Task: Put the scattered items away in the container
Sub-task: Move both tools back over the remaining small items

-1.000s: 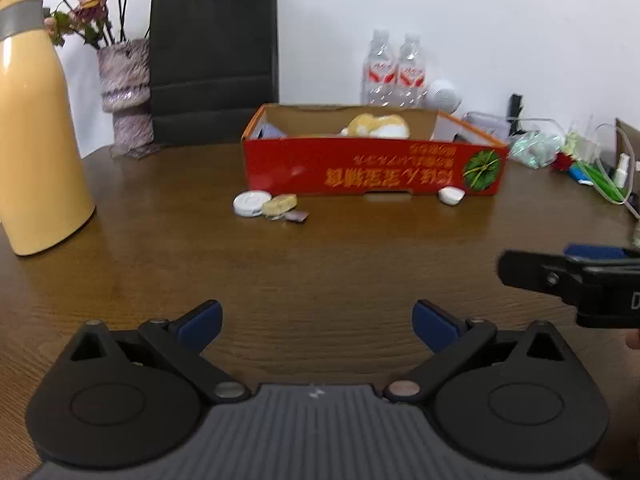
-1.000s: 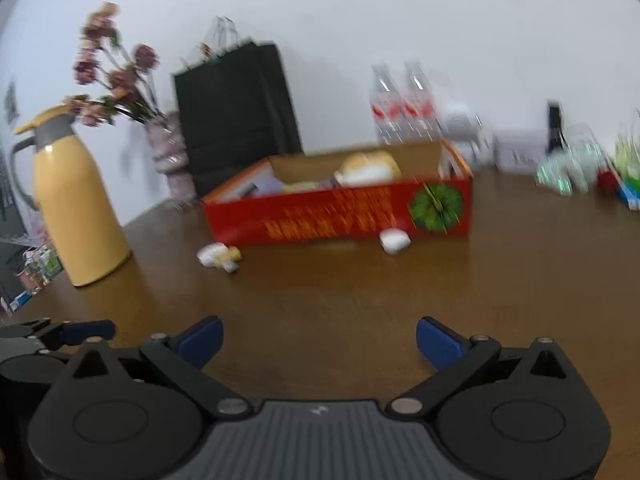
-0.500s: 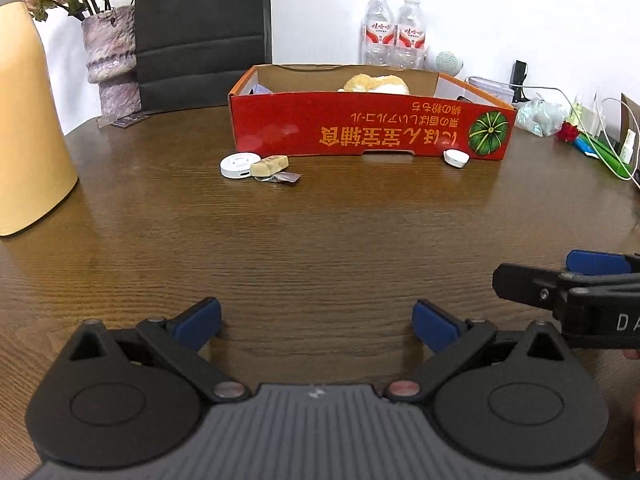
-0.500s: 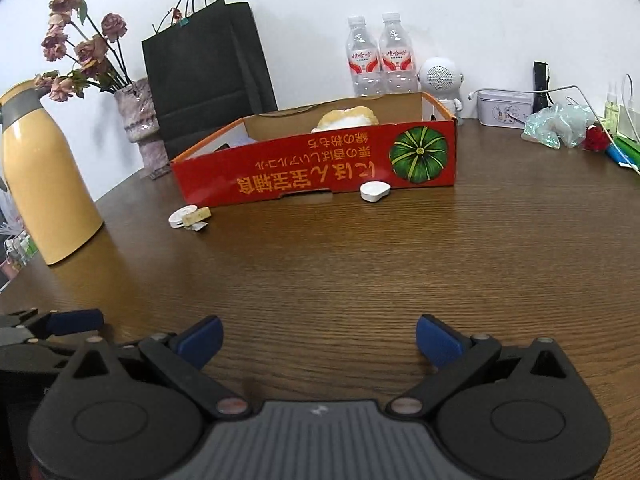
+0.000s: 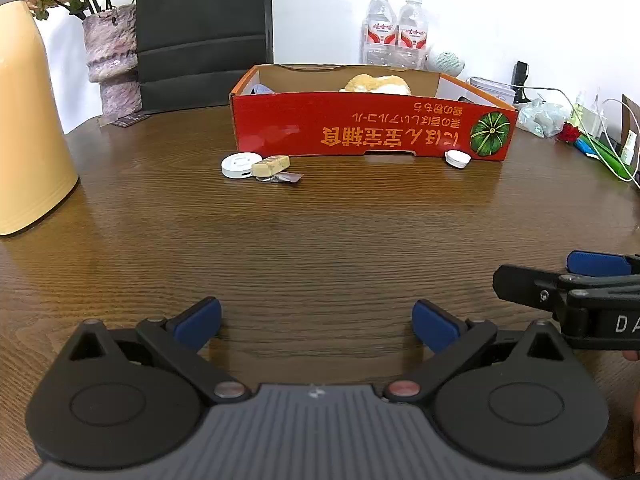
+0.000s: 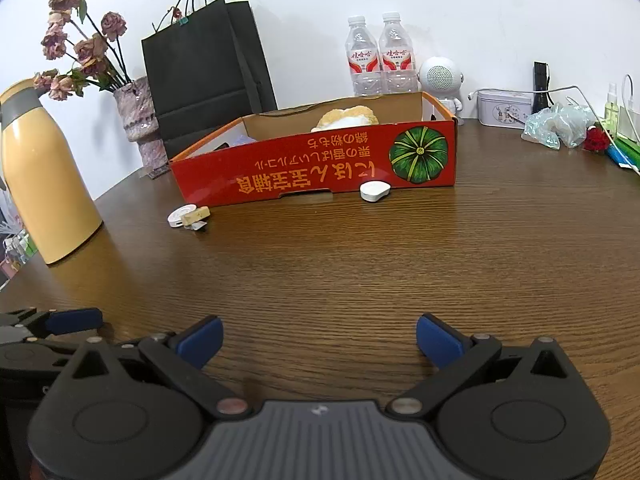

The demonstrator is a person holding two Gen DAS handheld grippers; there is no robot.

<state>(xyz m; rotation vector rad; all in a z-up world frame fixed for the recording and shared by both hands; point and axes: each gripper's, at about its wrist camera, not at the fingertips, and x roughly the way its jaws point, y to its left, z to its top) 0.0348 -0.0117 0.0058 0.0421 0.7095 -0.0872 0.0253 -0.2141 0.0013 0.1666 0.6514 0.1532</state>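
Red cardboard formed the landmark: a shallow red box (image 5: 372, 130) with a green pumpkin print stood on the dark wooden surface (image 5: 320, 232), open at the top, and a pale bun-like item (image 5: 378, 83) could already be seen inside it near the back wall. Against the box's front wall, toward its left end, a white round disc (image 5: 241, 165) was lying in contact with a small beige block (image 5: 271, 165), and a crumpled wrapper (image 5: 282, 178) was seen just in front of that block. Near the box's right front corner a small white cap-like piece (image 6: 375, 191) was resting against the wall. These leftovers were judged to be what remained to be put in the box, and their closeness to its low wall should allow short lifts over the rim. Both tools were held well in front of the box, low over the surface and pointed toward it, side by side. The left tongs (image 5: 316, 322) were spread wide with nothing between the blue pads, aimed roughly at the box's left half; the disc group was taken as their likely target. The right tongs (image 6: 318, 340) were likewise spread wide and empty, facing the box's right half, where the white piece was nearest. Behind the box, two water bottles (image 6: 380, 56) and a black paper bag (image 6: 204, 56) were standing by the wall, and a yellow flask (image 6: 44, 176) was standing well to its left; none of these was judged part of the tidying.
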